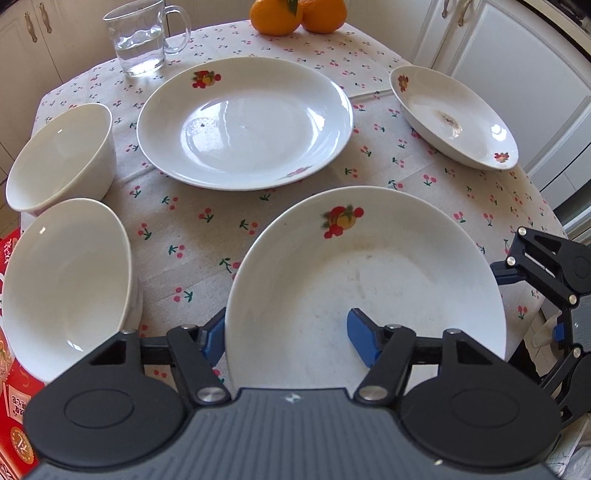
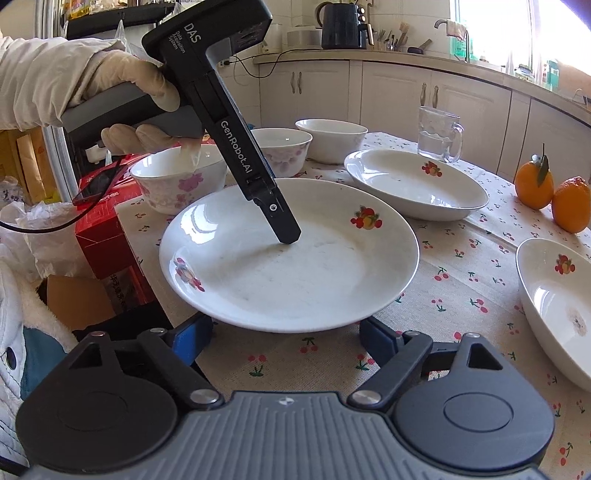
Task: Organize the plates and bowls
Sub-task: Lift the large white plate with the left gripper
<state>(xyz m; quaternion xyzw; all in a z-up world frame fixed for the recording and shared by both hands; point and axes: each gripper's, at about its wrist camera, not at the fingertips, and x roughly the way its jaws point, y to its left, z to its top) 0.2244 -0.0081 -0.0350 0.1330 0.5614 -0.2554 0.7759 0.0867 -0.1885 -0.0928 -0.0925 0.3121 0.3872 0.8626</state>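
The left gripper [image 1: 286, 334] is pointing steeply down over the near edge of the table [image 1: 207, 236], its blue fingers [image 1: 364, 338] standing one inside and one outside the rim of the nearest plate [image 1: 369, 280]; the span between them looks narrow, but the pictures do not settle whether the pads are pressing on the rim. In the right wrist view a gloved hand [image 2: 140, 99] is holding this tool by its grey handle, with one black finger reaching down into the plate's well. The right gripper [image 2: 284, 338] is sitting low at the near side of the same plate, its jaws standing wide, one on each side of the plate's near underside, with nothing gripped. A second plate [image 1: 243, 122] is lying farther back at the table's centre, and a third plate [image 1: 454, 118] is lying to the far right, bearing a brown stain in its well. Two bowls [image 1: 62, 158] are sitting side by side at the left edge, and the right wrist view is showing a third bowl [image 2: 332, 138] beyond them. A glass mug [image 1: 144, 40] holding water is standing at the far left, and two oranges [image 1: 297, 14] are sitting touching at the far edge. A red box [image 2: 107, 229] is standing just beside the table.
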